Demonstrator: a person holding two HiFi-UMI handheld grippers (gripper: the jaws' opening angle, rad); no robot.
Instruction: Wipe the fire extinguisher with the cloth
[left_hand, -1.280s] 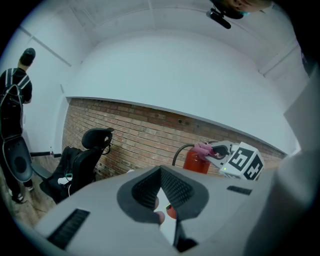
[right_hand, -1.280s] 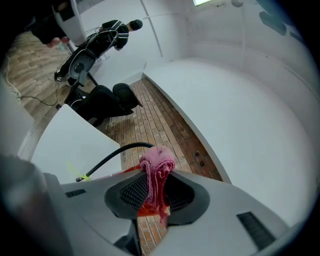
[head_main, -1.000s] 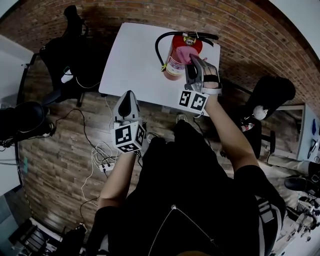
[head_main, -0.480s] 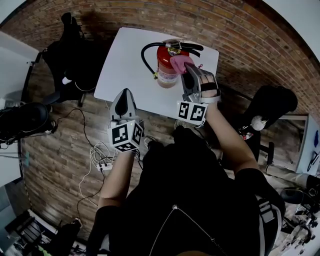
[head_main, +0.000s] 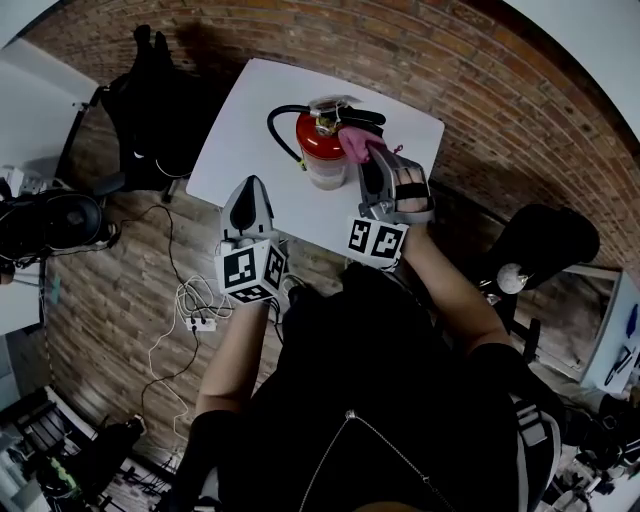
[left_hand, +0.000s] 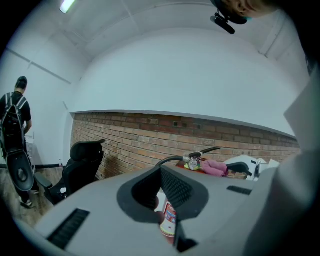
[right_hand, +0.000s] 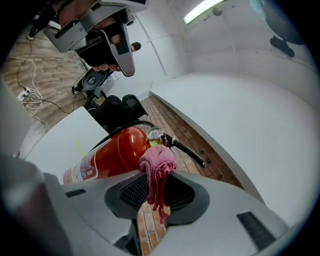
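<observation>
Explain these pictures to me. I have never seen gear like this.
No robot here: a person holds a two-jaw hand tool in each hand. One picture comes from a camera on the person's head, looking down; the other two come from cameras riding on each tool. On the white table stands a red fire extinguisher. The right tool is shut on a pink cloth, held up by the extinguisher's top. The left tool is shut and empty, hanging near the table's front edge.

The extinguisher (right_hand: 117, 150) is seen with a glossy, smooth, red-painted shell; the cloth (right_hand: 157, 161) is shown soft and fuzzy; the table (head_main: 250, 110), matt white.
</observation>
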